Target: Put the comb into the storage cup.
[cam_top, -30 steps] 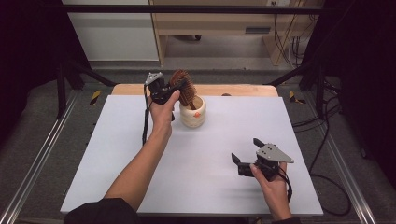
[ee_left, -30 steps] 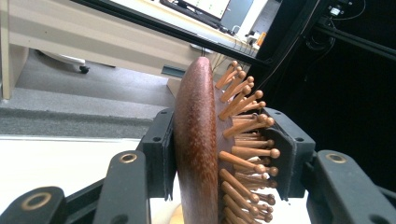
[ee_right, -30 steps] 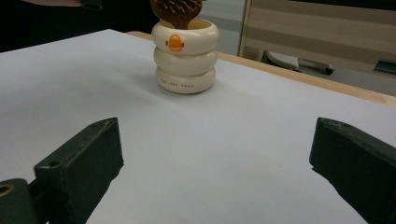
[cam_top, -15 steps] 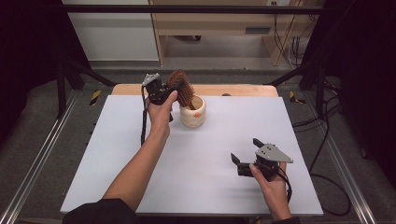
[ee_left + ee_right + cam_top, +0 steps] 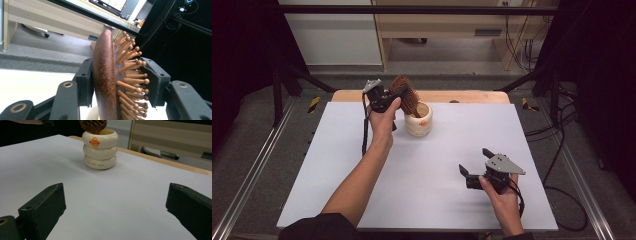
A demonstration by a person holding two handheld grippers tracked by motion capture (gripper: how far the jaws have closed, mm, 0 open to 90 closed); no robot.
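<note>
My left gripper [image 5: 388, 98] clamps the wooden hairbrush [image 5: 406, 95], upright, handle down inside the cream cup [image 5: 418, 120], whose small print is unreadable. My right gripper [image 5: 476, 169], nearer me, gapes.

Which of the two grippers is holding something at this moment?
The left gripper, at the far side of the table: its jaws are clamped on the wooden hairbrush over the cream cup. The right gripper has its jaws open above the white mat.

Lab-style recording station: flat white table top [image 5: 422, 165] inside black metal frame [image 5: 412, 9], silver floor rails [image 5: 252, 170], dark curtains, loose black cables [image 5: 557, 130], pale wooden desk [image 5: 437, 22], lit computer monitor [image 5: 115, 3] behind.
</note>
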